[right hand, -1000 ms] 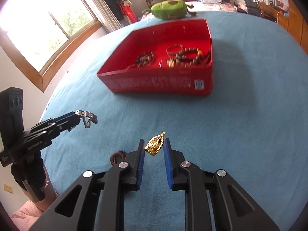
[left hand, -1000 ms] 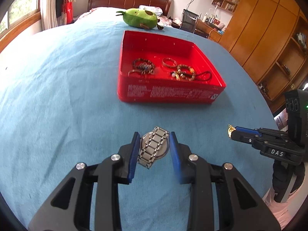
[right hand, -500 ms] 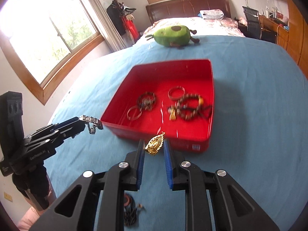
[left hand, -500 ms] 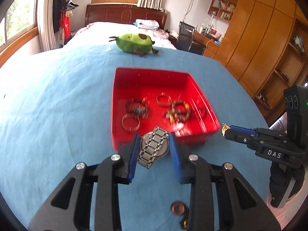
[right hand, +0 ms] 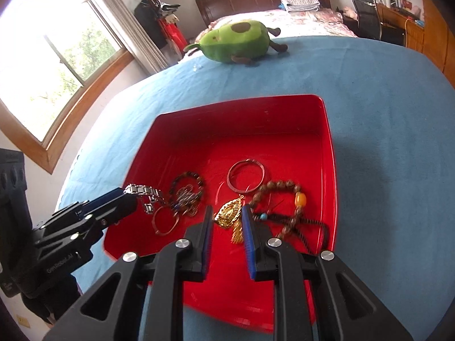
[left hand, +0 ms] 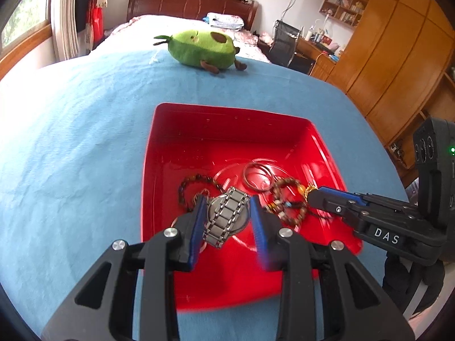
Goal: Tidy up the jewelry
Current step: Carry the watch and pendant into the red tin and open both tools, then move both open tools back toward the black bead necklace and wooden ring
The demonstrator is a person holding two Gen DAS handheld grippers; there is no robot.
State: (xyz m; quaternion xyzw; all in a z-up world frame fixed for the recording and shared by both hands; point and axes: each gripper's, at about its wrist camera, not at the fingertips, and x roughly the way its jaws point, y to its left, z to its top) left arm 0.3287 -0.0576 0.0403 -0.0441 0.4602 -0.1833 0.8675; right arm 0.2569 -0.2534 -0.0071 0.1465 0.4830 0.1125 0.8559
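A red tray (left hand: 227, 122) (right hand: 330, 153) sits on the blue cloth and holds several bracelets and rings. My left gripper (left hand: 227, 218) is shut on a silver metal watch (left hand: 227, 216) and holds it over the tray's near left part; the watch band also shows in the right wrist view (right hand: 143, 191). My right gripper (right hand: 227, 221) is shut on a gold pendant (right hand: 227, 214) over the tray's near middle, next to a brown bead bracelet (right hand: 280, 190). In the left wrist view its fingertips (left hand: 321, 196) hold the pendant (left hand: 307, 189) at the right.
A green avocado plush (left hand: 202, 48) (right hand: 239, 41) lies on the cloth behind the tray. A silver ring (right hand: 246, 174) and a dark bead bracelet (right hand: 187, 183) lie inside the tray. Wooden cabinets (left hand: 398, 56) stand at the right.
Both grippers have moved forward from over the cloth to over the tray, each still holding its piece. The tray now fills the middle of both views.
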